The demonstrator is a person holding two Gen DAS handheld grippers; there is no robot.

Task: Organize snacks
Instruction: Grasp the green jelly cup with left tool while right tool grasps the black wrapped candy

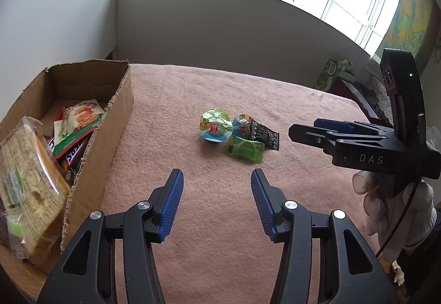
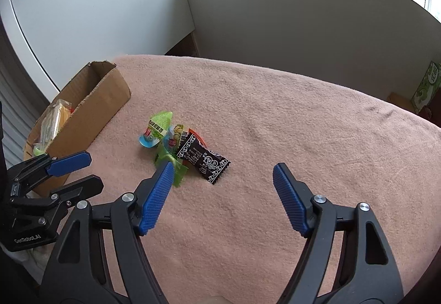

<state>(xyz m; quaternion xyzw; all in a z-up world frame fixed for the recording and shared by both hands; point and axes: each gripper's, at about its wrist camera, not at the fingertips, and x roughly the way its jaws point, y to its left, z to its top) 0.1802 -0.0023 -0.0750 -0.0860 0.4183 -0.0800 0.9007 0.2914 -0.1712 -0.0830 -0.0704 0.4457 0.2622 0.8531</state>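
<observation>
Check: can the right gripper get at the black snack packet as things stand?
Probably yes. The right gripper is open and empty, and the black snack packet lies on top at the near edge of the pile, nothing over it. The left gripper hangs off to the side.

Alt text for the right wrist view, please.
The open right gripper hovers over a pink blanket, near a small pile of snacks topped by a black printed sachet. A brown cardboard box sits left, the left gripper beside it.
</observation>
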